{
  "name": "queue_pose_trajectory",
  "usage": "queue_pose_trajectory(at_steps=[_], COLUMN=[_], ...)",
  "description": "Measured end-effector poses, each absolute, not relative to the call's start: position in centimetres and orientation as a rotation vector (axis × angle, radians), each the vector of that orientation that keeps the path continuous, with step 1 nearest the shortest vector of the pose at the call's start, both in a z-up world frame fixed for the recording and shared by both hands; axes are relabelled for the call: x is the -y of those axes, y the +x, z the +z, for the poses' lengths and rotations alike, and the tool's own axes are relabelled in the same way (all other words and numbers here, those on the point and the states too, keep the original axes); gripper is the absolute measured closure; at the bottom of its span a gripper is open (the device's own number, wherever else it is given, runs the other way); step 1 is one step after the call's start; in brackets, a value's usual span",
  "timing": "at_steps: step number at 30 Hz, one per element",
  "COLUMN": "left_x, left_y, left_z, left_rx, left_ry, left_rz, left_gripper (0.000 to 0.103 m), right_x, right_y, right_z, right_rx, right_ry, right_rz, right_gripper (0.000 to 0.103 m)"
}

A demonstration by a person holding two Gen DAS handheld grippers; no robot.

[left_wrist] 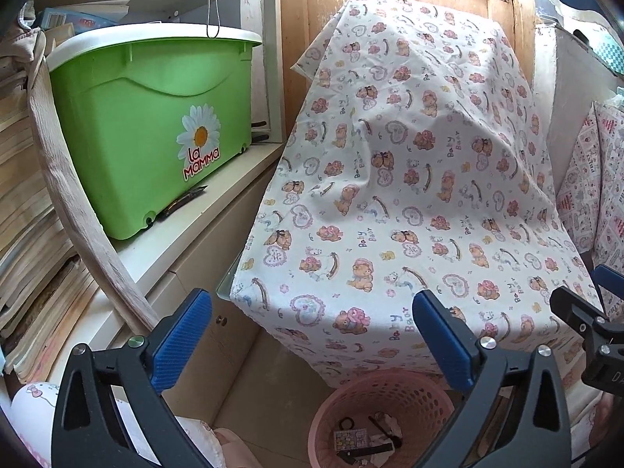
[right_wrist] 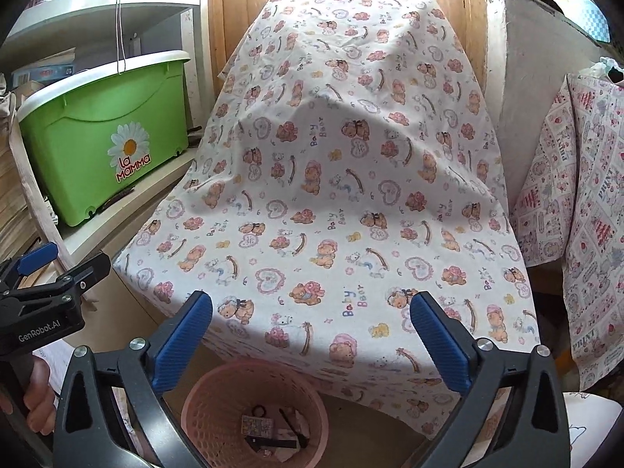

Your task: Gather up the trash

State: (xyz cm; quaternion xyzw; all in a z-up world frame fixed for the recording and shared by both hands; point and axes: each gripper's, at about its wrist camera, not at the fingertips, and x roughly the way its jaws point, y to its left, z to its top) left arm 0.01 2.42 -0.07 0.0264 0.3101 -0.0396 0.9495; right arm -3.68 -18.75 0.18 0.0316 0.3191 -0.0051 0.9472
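1. Left gripper (left_wrist: pixel 312 335): fingers (left_wrist: pixel 183 335) spread wide, nothing between them, angled downward.
2. Right gripper (right_wrist: pixel 310 335): fingers (right_wrist: pixel 438 335) spread wide, empty, angled downward.
3. Hand (right_wrist: pixel 37 397): bare, wrapped around the left gripper's handle.

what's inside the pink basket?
Pink basket holds scraps: a small patterned card, black strips, a dark ring, crumpled paper. Its near side is out of frame.
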Motion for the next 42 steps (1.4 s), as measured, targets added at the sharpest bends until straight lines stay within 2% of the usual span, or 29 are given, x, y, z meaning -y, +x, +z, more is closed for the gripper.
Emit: queue_pose_trajectory(at_steps=[42], left_x=[-2.42], left_y=[0.23], left_z=[-0.50], left_rx=[-0.654], left_ry=[0.053], left_rz=[-0.075], left_gripper=[0.002], right_x=[18.67], right_y=[-3.70], right_z=[-0.26], right_rx=[-0.665], right_ry=[0.052], right_rz=[-0.028], right_gripper=[0.001])
